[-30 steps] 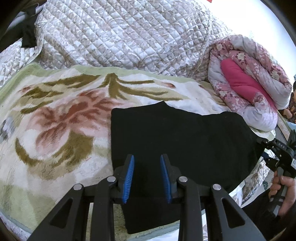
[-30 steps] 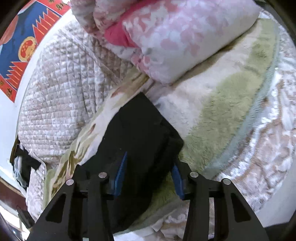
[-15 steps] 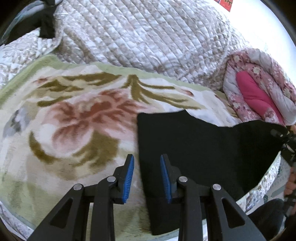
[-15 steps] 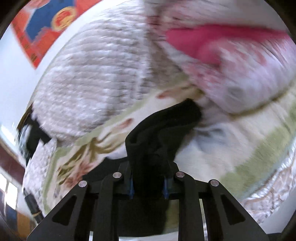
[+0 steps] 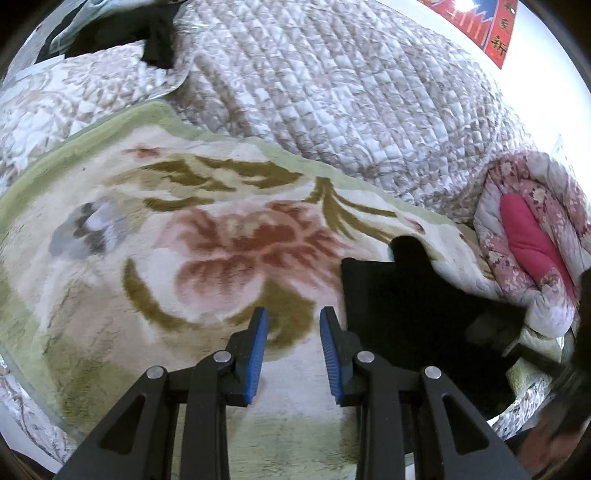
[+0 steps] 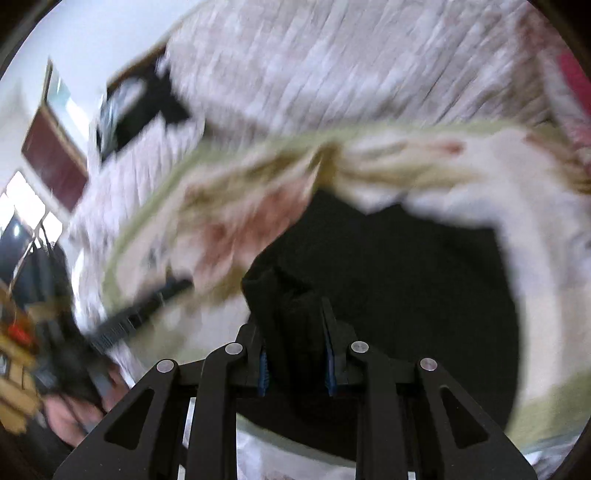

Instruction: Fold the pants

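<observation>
The black pants [image 5: 413,314] lie folded on the floral blanket [image 5: 184,258], to the right of my left gripper [image 5: 293,350], which is open and empty over the blanket. In the right wrist view my right gripper [image 6: 295,347] is shut on a bunched edge of the black pants [image 6: 399,266] and holds it up over the rest of the cloth. That view is motion-blurred. The left gripper [image 6: 144,310] shows there at the left as a dark blur.
A quilted beige bedspread [image 5: 332,92] rises behind the blanket. A rolled pink floral quilt [image 5: 528,243] lies at the right. Dark clothing [image 5: 147,33] sits at the back left. The bed's edge runs along the bottom of the left wrist view.
My right gripper closed on the pants' right edge and is carrying it leftward over the cloth. My left gripper has shifted left off the pants, still open.
</observation>
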Motion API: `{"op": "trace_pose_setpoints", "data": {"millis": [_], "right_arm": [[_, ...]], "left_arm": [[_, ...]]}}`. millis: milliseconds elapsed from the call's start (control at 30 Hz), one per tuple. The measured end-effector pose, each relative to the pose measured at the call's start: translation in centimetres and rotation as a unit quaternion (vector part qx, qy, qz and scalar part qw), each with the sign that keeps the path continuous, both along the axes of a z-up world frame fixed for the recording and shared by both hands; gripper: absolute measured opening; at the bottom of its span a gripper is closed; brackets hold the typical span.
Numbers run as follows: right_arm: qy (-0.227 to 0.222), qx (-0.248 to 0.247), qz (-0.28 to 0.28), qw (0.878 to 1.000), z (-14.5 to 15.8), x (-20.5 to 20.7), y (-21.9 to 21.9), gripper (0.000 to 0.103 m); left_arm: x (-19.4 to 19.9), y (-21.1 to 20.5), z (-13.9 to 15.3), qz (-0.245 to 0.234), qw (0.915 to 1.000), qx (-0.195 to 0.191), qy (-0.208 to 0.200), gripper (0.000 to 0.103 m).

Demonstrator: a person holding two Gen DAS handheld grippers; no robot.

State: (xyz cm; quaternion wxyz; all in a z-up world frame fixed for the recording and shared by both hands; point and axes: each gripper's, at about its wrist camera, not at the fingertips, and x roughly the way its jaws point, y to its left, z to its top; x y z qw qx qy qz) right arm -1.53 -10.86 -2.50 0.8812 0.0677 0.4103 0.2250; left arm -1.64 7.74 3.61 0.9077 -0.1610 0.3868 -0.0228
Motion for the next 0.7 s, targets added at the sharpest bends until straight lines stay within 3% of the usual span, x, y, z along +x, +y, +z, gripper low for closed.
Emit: {"op": "trace_pose_setpoints", "data": {"millis": [333, 467, 600, 700], "right_arm": [[-0.031, -0.051, 0.008, 0.998, -0.1, -1.8, 1.8, 0.023], [-0.043, -0.065, 0.013, 0.997, -0.6, -2.5, 2.8, 0.026], [-0.039, -0.041, 0.035, 0.998, -0.6, -2.5, 2.8, 0.047], [-0.048, -0.015, 0.05, 0.998, 0.9, -3.5, 2.5, 0.05]], "left_arm": [[-0.3, 1.5, -0.4, 0.008, 0.9996, -0.026, 0.01, 0.032], [-0.5, 0.8, -0.2, 0.003, 1.0, -0.009, 0.002, 0.032], [-0.4, 0.6, -0.4, -0.001, 1.0, -0.004, 0.004, 0.032], [-0.4, 0.6, -0.3, 0.0, 1.0, -0.001, 0.001, 0.032]]}}
